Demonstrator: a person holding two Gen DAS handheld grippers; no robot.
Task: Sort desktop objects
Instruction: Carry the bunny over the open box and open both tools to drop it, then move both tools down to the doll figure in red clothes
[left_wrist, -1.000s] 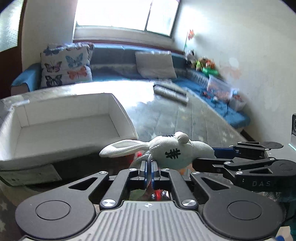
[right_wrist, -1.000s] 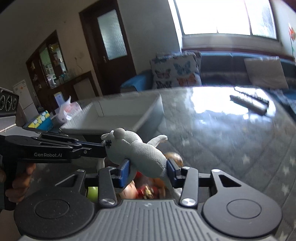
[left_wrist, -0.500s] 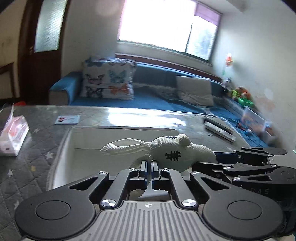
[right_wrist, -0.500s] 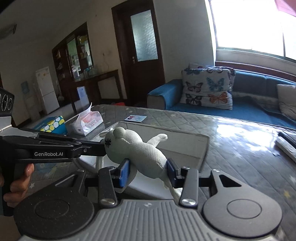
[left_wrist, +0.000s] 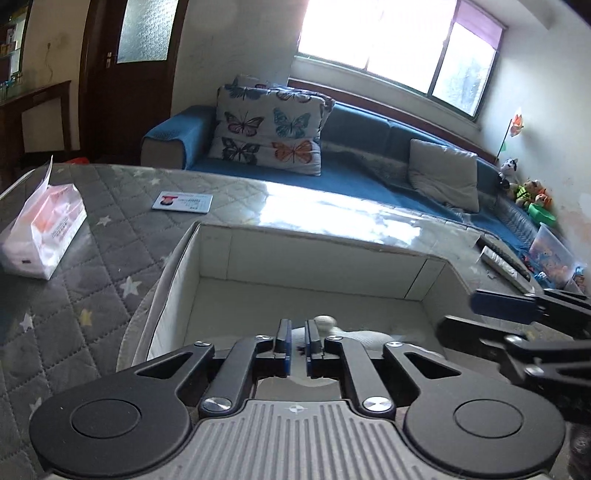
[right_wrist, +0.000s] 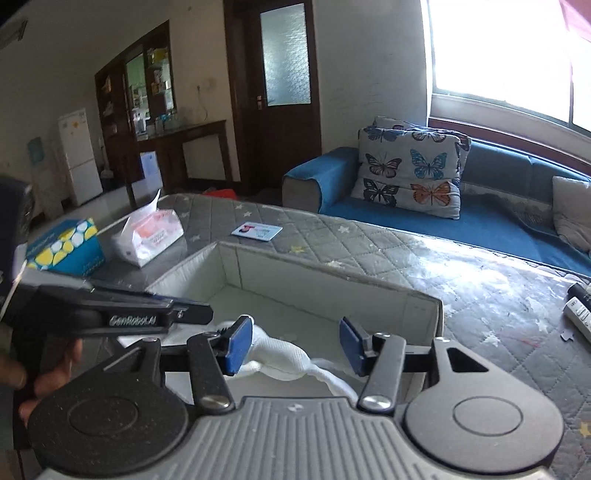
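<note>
A big grey table (right_wrist: 388, 254) holds a white box (right_wrist: 332, 273). The soft white bunny (right_wrist: 280, 356) lies inside the box, at its near end. The right tongs (right_wrist: 295, 345) are opening, with the bunny between the blue pads, which stand off it. The left tongs (left_wrist: 297, 345) are opening too, holding nothing.

a box in the middle of the table, things around it

the plush toy (right_wrist: 280, 356) lies in the box (right_wrist: 332, 275); a tissue pack (right_wrist: 151, 236) and a carton (right_wrist: 64, 247) stand left of it, a card (right_wrist: 256, 230) behind it, a sofa (right_wrist: 480, 214) beyond the table (right_wrist: 498, 295).
</note>
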